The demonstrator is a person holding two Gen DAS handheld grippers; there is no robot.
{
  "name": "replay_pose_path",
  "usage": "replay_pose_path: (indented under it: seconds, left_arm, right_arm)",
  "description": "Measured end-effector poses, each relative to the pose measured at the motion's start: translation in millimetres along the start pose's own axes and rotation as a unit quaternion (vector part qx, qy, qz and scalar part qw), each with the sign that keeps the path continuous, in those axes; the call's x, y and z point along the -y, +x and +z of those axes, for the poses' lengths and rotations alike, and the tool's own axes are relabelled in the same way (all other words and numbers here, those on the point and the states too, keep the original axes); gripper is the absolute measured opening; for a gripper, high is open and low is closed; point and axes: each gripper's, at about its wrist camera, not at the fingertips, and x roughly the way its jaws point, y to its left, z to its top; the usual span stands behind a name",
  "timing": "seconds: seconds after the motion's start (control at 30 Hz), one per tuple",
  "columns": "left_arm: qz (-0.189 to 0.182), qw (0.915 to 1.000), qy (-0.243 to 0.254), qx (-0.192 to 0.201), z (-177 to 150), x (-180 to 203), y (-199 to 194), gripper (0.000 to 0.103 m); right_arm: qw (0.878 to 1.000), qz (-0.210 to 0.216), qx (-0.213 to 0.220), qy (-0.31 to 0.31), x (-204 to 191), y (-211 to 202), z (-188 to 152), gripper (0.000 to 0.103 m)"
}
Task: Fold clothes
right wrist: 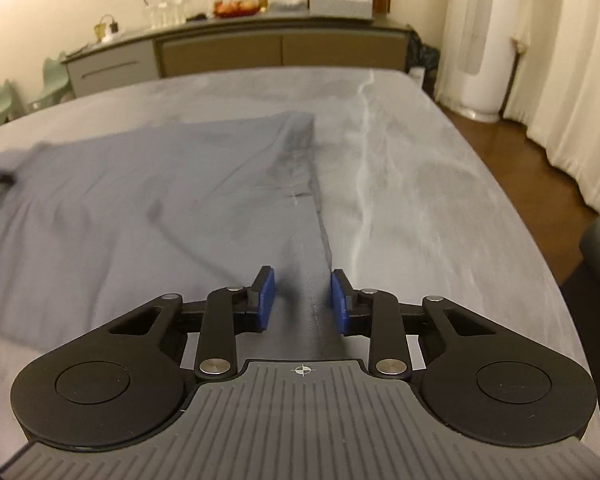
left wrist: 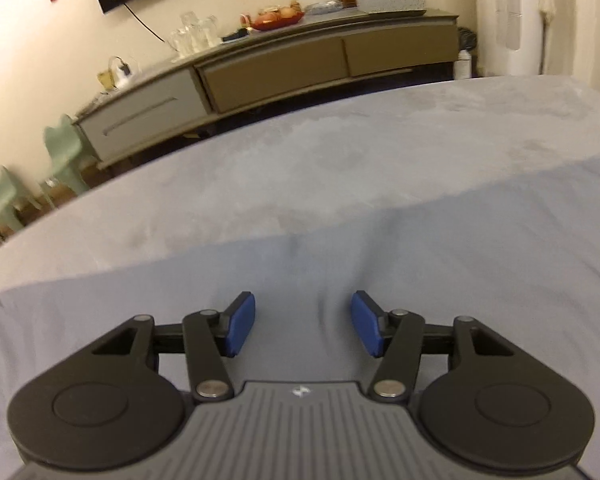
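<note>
Grey-covered table [right wrist: 440, 184] filling the foreground, warm-lit room behind.

Blue-grey garment [right wrist: 148, 200] spread flat over the table's left and middle part in the right wrist view, right-hand edge running as a straight line from the far corner down toward the camera; soft creases across the cloth, a darker shadowed patch along that edge. Same garment [left wrist: 420, 248] covering the near half of the table [left wrist: 340, 136] in the left wrist view, a shallow wrinkle in the middle.

Right gripper [right wrist: 302, 300] low over the garment's right edge, blue pads [right wrist: 265, 300] partly apart, a strip of that edge lying in the gap; contact between pads and cloth not clear. Left gripper [left wrist: 302, 324] over the cloth, pads [left wrist: 242, 324] wide apart, nothing clamped, only flat fabric below the gap.

Pale chalky streak on the table cover just right of the garment. Long low sideboard [right wrist: 260, 48] against the far wall, with glassware [left wrist: 192, 36], a red fruit bowl [left wrist: 278, 18] and a white box [right wrist: 340, 2] on top. Two pale green chairs [left wrist: 32, 176] at left. White curtains [right wrist: 572, 80] at right.
</note>
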Motion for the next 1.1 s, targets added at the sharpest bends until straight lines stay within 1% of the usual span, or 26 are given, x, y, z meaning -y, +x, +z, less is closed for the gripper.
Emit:
replay_pose_path:
  seconds: [0.03, 0.1, 0.17, 0.2, 0.23, 0.27, 0.3, 0.33, 0.37, 0.4, 0.43, 0.47, 0.5, 0.57, 0.6, 0.7, 0.77, 0.87, 0.9, 0.93, 0.97, 1.0, 1.03, 1.07, 1.1]
  left_arm:
    - [0.01, 1.0, 0.002, 0.0, 2.8, 2.2, 2.8, 0.055]
    - [0.024, 0.9996, 0.018, 0.001, 5.5, 10.3, 2.5, 0.054]
    - [0.029, 0.9987, 0.042, -0.005, 7.5, 18.9, -0.6, 0.041]
    - [0.028, 0.9981, 0.054, -0.009, 8.6, 22.0, -2.9, 0.04]
    - [0.02, 0.9985, 0.051, -0.002, 8.2, 23.8, -10.8, 0.04]
    - [-0.005, 0.9993, 0.035, 0.016, 6.1, 22.6, -26.6, 0.04]
    - [-0.039, 0.9988, 0.016, 0.024, 1.4, 20.5, -39.6, 0.04]
    - [-0.073, 0.9969, -0.003, 0.03, -3.3, 18.4, -52.4, 0.041]
    - [-0.104, 0.994, -0.01, 0.033, -12.2, 17.0, -65.0, 0.041]
    - [-0.135, 0.9901, -0.016, 0.035, -21.4, 15.7, -77.6, 0.041]
    - [-0.154, 0.9873, -0.012, 0.038, -32.2, 15.4, -87.0, 0.041]
    - [-0.164, 0.9858, -0.001, 0.038, -44.3, 17.1, -94.7, 0.041]
    - [-0.165, 0.9855, 0.012, 0.036, -55.9, 18.7, -99.2, 0.041]
    - [-0.148, 0.9879, 0.023, 0.038, -76.8, 19.2, -102.6, 0.041]
    - [-0.14, 0.9891, 0.025, 0.038, -85.0, 18.9, -100.9, 0.04]
    - [-0.156, 0.9871, 0.007, 0.035, -103.3, 19.1, -92.0, 0.041]
    - [-0.178, 0.9834, -0.004, 0.032, -104.2, 15.9, -89.3, 0.047]
    - [-0.193, 0.9804, 0.013, 0.036, -103.0, 17.3, -87.4, 0.054]
    - [-0.193, 0.98, 0.021, 0.041, -104.2, 19.2, -88.3, 0.054]
    - [-0.198, 0.979, 0.019, 0.042, -105.3, 19.6, -88.6, 0.054]
    - [-0.204, 0.9779, 0.017, 0.044, -106.4, 19.8, -89.0, 0.055]
    - [-0.208, 0.9769, 0.018, 0.044, -106.6, 18.4, -88.4, 0.055]
    - [-0.213, 0.9759, 0.019, 0.045, -106.7, 17.0, -87.8, 0.054]
    - [-0.22, 0.9744, 0.014, 0.043, -106.4, 14.7, -87.6, 0.052]
    - [-0.23, 0.9722, 0.004, 0.042, -106.3, 11.3, -88.6, 0.048]
  right_arm:
    - [1.0, -0.002, -0.01, -0.001, -2.1, -9.4, -6.2, 0.025]
    - [1.0, -0.01, -0.018, 0.0, -5.4, -23.8, -15.4, 0.024]
    - [1.0, -0.011, -0.007, 0.011, -3.6, -28.4, -17.3, 0.022]
    - [1.0, -0.012, -0.002, 0.016, -2.7, -30.7, -18.3, 0.022]
    - [1.0, -0.012, 0.004, 0.021, -1.8, -33.0, -19.3, 0.023]
    - [0.999, -0.011, 0.01, 0.03, 0.9, -33.4, -17.8, 0.034]
    - [0.999, -0.007, 0.018, 0.043, 6.2, -31.4, -13.3, 0.04]
    - [0.998, -0.003, 0.026, 0.056, 11.5, -29.4, -8.8, 0.048]
    - [0.997, 0.001, 0.033, 0.07, 16.7, -27.3, -4.3, 0.054]
    - [0.996, 0.005, 0.038, 0.081, 21.5, -23.4, 0.4, 0.056]
    - [0.995, 0.009, 0.038, 0.089, 24.5, -17.5, 4.4, 0.056]
    - [0.995, 0.01, 0.038, 0.094, 25.4, -11.6, 7.3, 0.056]
    - [0.995, 0.009, 0.038, 0.093, 25.4, -5.0, 10.6, 0.056]
    - [0.996, 0.005, 0.038, 0.082, 24.3, 8.3, 18.8, 0.056]
    - [0.996, 0.004, 0.038, 0.082, 25.7, 14.0, 23.9, 0.056]
    - [0.993, 0.001, 0.046, 0.105, 37.8, 27.8, 41.6, 0.065]
    - [0.992, 0.006, 0.05, 0.118, 42.8, 36.9, 54.3, 0.067]
    - [0.993, 0.014, 0.05, 0.11, 38.2, 54.7, 72.2, 0.067]
    - [0.993, 0.014, 0.045, 0.106, 35.6, 62.5, 76.4, 0.067]
    - [0.994, 0.014, 0.04, 0.103, 32.9, 70.3, 80.5, 0.063]
    - [0.995, 0.016, 0.033, 0.094, 29.1, 77.5, 83.5, 0.037]
    - [0.996, 0.02, 0.023, 0.08, 23.9, 83.7, 84.9, 0.026]
    - [0.998, 0.019, 0.018, 0.064, 18.7, 87.4, 86.7, 0.022]
    - [0.999, 0.011, 0.018, 0.049, 14.4, 86.9, 89.7, 0.014]
    - [0.999, 0.006, 0.022, 0.039, 11.4, 83.5, 94.2, 0.012]
